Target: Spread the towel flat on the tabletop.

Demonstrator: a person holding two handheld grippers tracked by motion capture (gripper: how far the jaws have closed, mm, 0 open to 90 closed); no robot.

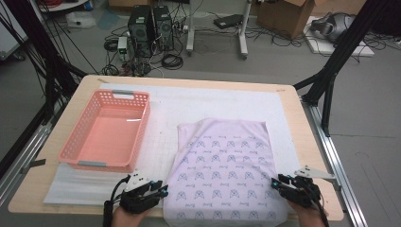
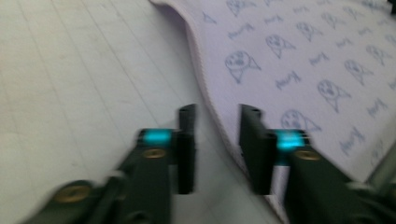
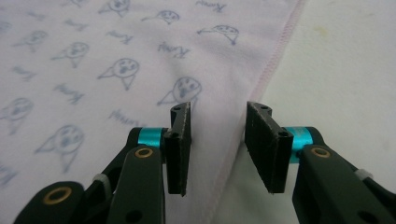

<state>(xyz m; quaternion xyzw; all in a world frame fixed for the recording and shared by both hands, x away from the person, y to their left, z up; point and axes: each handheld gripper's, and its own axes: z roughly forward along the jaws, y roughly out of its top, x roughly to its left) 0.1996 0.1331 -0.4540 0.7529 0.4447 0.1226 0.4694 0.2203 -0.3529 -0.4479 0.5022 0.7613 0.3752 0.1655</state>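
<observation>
- Cables, computer towers and cardboard boxes are seen on the grey floor behind a wooden table [image 1: 302, 123] that is covered with a white gridded mat [image 1: 165, 109].
- At the left of the mat, a pink plastic basket [image 1: 75, 137] is seen standing with nothing in it, well apart from both grippers.
- Just below the basket, the left gripper [image 1: 162, 190] is held at the left hem of the cloth; in the left gripper view its jaws are seen spread, with the hem running up between them and no pad pressed on the fabric.
- In the middle right of the mat, a pale lilac cloth [image 1: 222, 165] printed with small blue figures is laid out flat, already narrowed to a neat panel, its near edge at the table's front.
- At the right hem, the right gripper [image 1: 275, 183] is held in the same way; in the right gripper view [image 3: 218, 140] the stitched edge is seen lying between parted jaws, not pinched.
- Folding is judged to be partly done: the cloth has been flattened and both hems are lined up for a grip. Left to do, by this reading, are the pinching of both edges, a further fold, and perhaps a transfer to the basket.
</observation>
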